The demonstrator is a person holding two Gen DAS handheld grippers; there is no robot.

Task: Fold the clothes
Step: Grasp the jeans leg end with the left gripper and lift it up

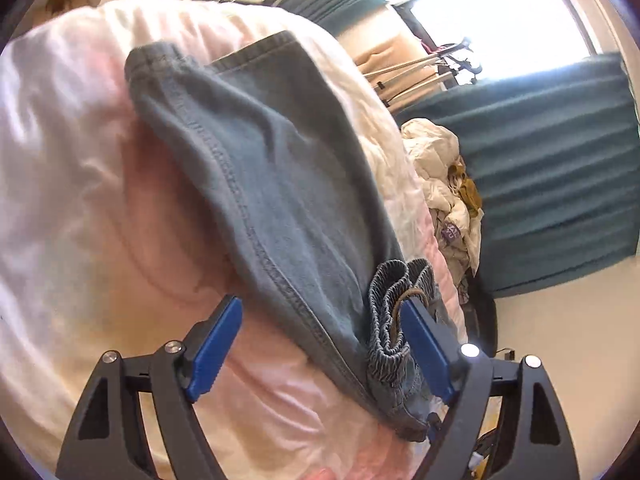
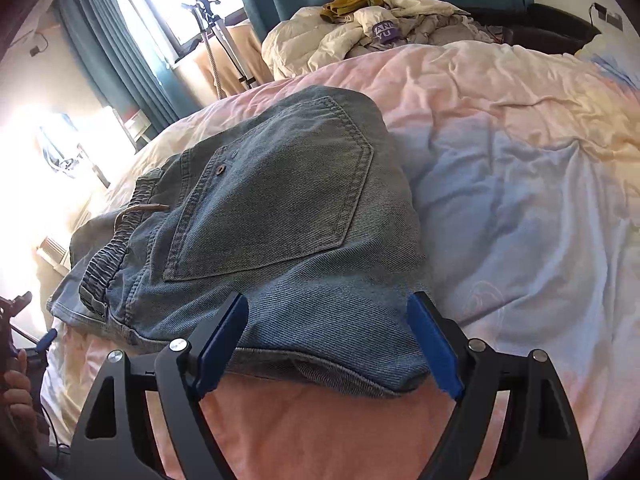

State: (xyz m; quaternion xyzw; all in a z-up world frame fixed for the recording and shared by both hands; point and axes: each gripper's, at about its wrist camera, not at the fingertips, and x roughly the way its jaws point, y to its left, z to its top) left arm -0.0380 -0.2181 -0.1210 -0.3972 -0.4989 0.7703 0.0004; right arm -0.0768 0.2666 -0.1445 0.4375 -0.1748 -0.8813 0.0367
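Folded blue jeans point(image 1: 272, 168) lie on the pink and white bed cover point(image 1: 80, 160). In the left wrist view they run away from me, with the gathered elastic waistband point(image 1: 390, 312) at the near right. My left gripper point(image 1: 320, 304) is open and straddles the near end of the jeans, its right finger point(image 1: 424, 344) close against the waistband. In the right wrist view the jeans point(image 2: 280, 200) show a back pocket point(image 2: 272, 192) facing up. My right gripper point(image 2: 328, 300) is open above their near folded edge and holds nothing.
A pile of pale clothes point(image 2: 360, 36) lies at the far side of the bed cover point(image 2: 520, 160). Teal curtains point(image 2: 120, 60) frame a bright window, with a metal stand point(image 2: 216, 48) beside it. A hand point(image 2: 16, 384) shows at the left edge.
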